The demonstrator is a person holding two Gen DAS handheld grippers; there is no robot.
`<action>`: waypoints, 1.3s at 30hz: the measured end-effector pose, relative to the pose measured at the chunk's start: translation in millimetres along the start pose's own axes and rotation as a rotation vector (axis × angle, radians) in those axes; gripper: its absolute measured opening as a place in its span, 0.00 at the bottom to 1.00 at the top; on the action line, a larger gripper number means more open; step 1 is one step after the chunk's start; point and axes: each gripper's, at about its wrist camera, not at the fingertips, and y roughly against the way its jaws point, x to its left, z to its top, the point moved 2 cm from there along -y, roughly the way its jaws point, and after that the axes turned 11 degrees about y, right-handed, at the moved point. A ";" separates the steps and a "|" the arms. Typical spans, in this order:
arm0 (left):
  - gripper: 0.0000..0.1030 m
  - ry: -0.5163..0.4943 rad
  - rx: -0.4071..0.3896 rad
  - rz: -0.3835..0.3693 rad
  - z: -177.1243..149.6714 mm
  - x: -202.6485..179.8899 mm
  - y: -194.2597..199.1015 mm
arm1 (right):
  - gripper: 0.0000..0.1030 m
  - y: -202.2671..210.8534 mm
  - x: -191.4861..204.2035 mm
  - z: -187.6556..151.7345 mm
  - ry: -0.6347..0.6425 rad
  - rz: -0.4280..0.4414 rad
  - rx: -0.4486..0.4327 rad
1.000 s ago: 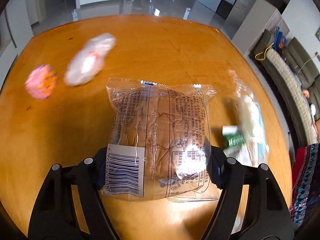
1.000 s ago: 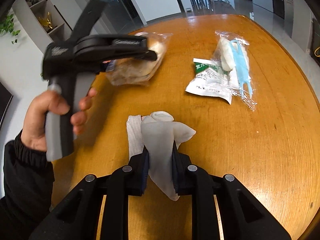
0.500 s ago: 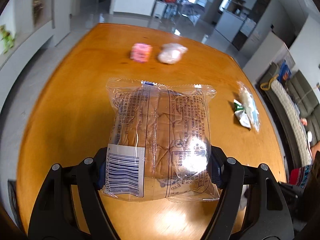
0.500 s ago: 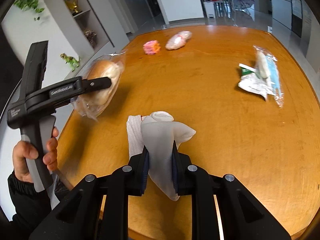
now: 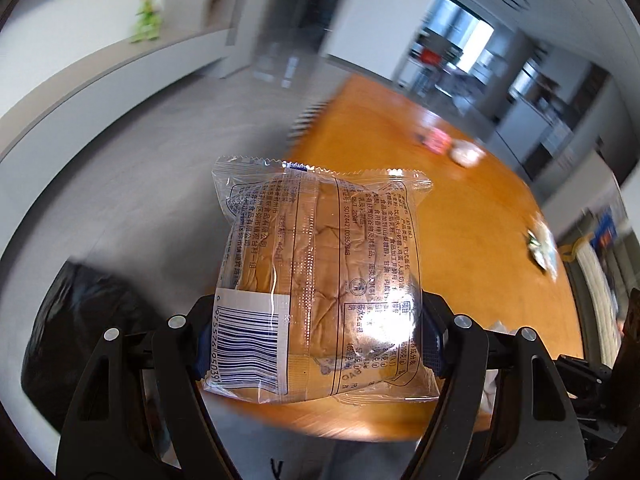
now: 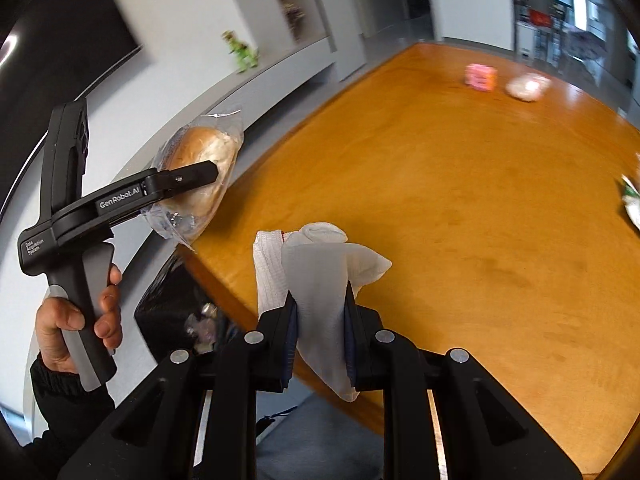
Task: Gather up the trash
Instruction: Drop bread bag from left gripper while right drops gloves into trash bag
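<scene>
The left gripper [image 5: 316, 344] is holding a wrapped bun [image 5: 320, 280] out past the near-left edge of the worktop [image 6: 460, 200], above the floor, with a bin bag [image 5: 84, 328] sitting on the floor below and to its left. The right gripper [image 6: 320, 344] is pinching a crumpled tissue [image 6: 316, 276] over the worktop's near edge. A small box [image 6: 480, 77] and a bagged item [image 6: 526, 87] are lying side by side at the far end. A packet [image 6: 632, 204] is lying at the right edge.
</scene>
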 end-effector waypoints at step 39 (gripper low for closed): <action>0.94 0.469 -0.166 0.264 -15.3 190.1 76.2 | 0.72 -89.7 125.1 64.4 0.283 0.071 0.091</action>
